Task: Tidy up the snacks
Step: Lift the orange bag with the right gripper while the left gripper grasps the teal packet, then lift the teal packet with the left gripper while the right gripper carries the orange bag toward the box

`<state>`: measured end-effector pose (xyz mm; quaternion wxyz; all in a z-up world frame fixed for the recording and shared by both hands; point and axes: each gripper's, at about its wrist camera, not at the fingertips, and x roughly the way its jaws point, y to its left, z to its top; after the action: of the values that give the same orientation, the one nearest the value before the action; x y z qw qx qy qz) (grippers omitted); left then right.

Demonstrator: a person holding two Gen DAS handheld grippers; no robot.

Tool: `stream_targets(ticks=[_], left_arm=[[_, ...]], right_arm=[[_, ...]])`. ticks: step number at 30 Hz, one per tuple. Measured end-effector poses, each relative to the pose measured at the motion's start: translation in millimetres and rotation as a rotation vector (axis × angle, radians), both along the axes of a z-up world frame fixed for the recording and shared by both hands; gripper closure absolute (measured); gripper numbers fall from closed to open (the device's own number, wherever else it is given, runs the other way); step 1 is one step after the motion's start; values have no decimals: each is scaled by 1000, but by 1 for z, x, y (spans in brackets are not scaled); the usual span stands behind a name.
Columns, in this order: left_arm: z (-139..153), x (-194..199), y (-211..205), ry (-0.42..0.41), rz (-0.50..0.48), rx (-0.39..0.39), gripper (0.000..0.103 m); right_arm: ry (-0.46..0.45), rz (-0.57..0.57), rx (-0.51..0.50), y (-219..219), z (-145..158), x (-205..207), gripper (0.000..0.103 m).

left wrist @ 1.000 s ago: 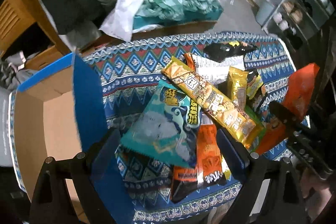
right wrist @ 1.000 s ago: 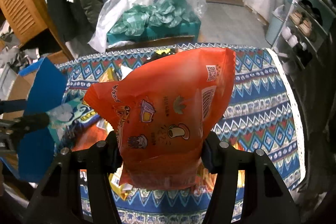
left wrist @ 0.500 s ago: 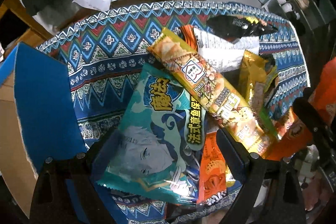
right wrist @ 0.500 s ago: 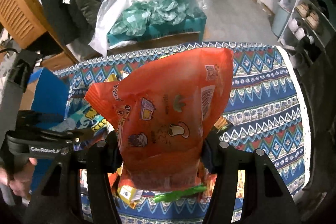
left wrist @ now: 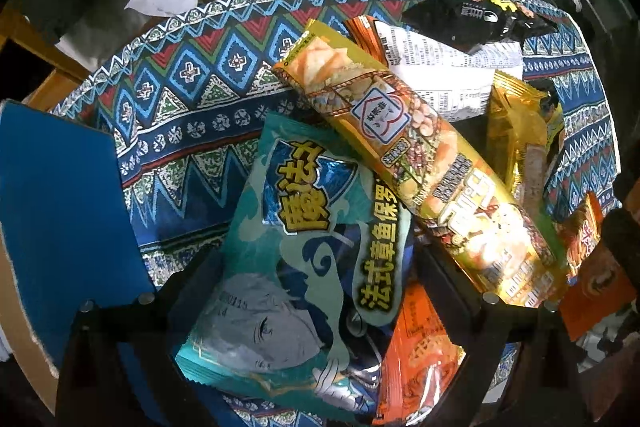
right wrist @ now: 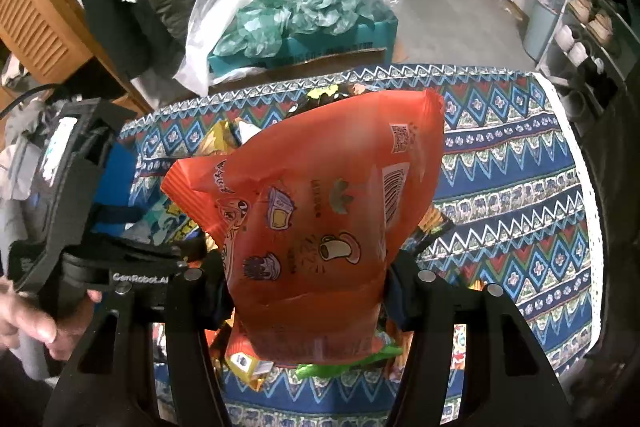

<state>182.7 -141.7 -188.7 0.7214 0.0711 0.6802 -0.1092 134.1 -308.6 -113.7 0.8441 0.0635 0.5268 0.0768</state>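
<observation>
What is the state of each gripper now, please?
Left gripper: open, fingers either side of the teal bag, not pressing it.
Right gripper: shut on the orange bag.

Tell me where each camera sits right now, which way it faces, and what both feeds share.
Left wrist: on the left gripper, facing down onto the snack pile; its open jaws straddle the teal snack bag beside the long gold packet.
Right wrist: on the right gripper, angled down across the patterned tablecloth; its jaws clamp the orange snack bag, and a hand holding the left gripper shows at left.
Shared: the tablecloth, the teal bag and the orange bag.
</observation>
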Motion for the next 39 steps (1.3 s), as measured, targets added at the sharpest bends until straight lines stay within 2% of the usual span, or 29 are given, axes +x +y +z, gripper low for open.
stream_targets(ticks=[1,3,7,11,16,17,18,19,23,26,29,31,33,34,36,39], left_arm=[[-1,1,2,-7,8,-11,6],[-1,3,6,-26,30,-23,14],[-1,4,17,-22,62,-63,24],[1,3,29,-35,88,-81,39],[4,-6,41,-31,136,-109,42],[5,-10,42,-36,134,-108,45],[7,-12,41,-40,131,-109,63],[9,-15,41,-38,127,-118,76],[21,-24,41,-49,135,-128,79],[23,-29,43,-62,134,-116,86],[23,-34,48,-60,143,-101,85],[20,-31,50,-63,140,-64,70],[22,-29,51,-102,122,-42,42],[24,-28,51,-126,107,-28,35],[25,-26,51,-143,75,-23,27],[21,-21,51,-106,85,-47,23]], right_arm=[[1,3,0,0,-1,-1,44],[4,6,2,1,-2,-2,44],[4,12,1,4,-3,-2,44],[1,14,5,6,-1,-2,44],[-8,22,9,10,3,-4,44],[-12,25,9,12,4,-6,44],[-13,27,8,13,5,-7,44],[-15,29,8,14,5,-8,44],[-20,41,7,20,8,-11,44],[-22,51,4,25,9,-14,44],[-27,52,5,28,11,-17,44],[-26,49,11,29,12,-19,44],[-28,52,23,31,14,-21,44],[-32,56,21,32,15,-22,44],[-33,64,14,35,14,-23,44],[-20,65,15,35,9,-20,44]])
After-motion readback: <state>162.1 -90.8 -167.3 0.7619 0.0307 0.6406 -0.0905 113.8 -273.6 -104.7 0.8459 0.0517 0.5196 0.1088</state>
